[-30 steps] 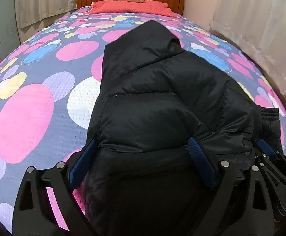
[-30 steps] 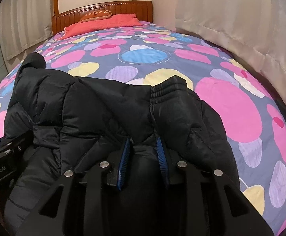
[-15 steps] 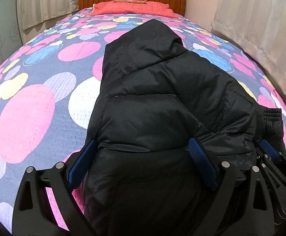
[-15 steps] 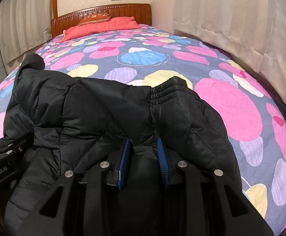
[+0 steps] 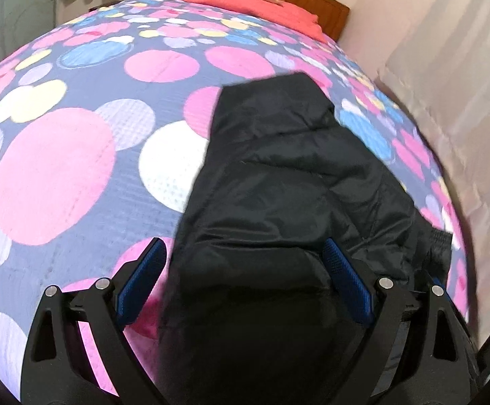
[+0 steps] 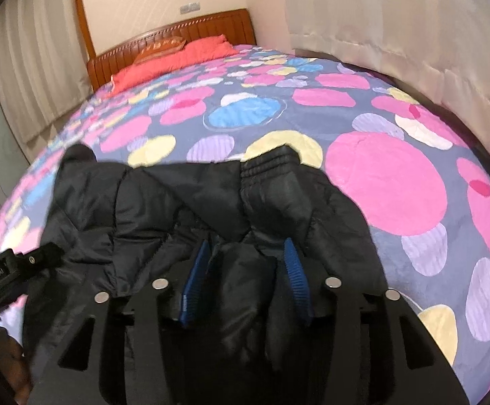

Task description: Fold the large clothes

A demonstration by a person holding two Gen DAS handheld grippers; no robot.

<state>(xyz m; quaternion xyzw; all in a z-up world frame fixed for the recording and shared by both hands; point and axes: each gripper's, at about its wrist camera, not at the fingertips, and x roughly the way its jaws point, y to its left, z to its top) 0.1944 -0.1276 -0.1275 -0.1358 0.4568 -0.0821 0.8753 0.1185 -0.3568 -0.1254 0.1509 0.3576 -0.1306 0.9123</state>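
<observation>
Jacket (image 5: 278,185) lies bunched on near bed (image 5: 59,175), partly folded; tidying remains. Left gripper (image 5: 245,280) spread wide around it; right gripper (image 6: 245,276) opening, fabric between pads.

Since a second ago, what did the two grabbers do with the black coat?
The right gripper, pinched on a fold of the black coat before, is opening its jaws and letting go. The left gripper was open already; its left pad has come off the coat's edge. The coat lies folded on the spotted bedspread as before.
</observation>
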